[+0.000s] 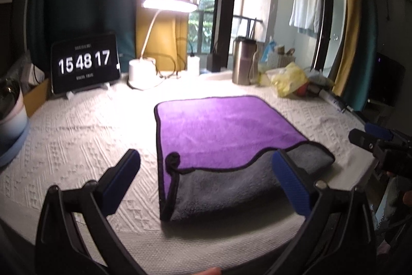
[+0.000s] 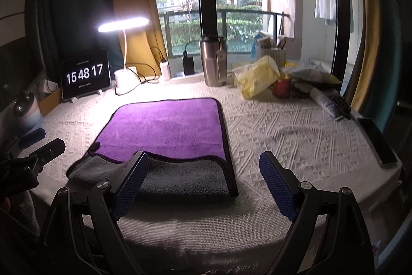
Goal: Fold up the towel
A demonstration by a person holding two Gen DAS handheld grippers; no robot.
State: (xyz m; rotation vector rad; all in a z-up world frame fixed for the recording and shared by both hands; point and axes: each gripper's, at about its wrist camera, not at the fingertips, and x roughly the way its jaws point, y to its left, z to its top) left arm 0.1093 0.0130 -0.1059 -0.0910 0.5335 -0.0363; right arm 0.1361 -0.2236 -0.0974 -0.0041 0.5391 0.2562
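A purple towel with a grey underside and black edging lies folded over on the white textured table cover. Its purple top layer stops short of the near edge, so a grey strip shows in front. My left gripper is open and empty, just before the towel's near left corner. The towel also shows in the right wrist view. My right gripper is open and empty, before the towel's near right corner. Each gripper shows at the edge of the other's view: right, left.
At the back stand a tablet clock, a lit desk lamp, a steel bottle and a yellow bag. A red jar and a white tube lie back right. A pale bowl sits at the left.
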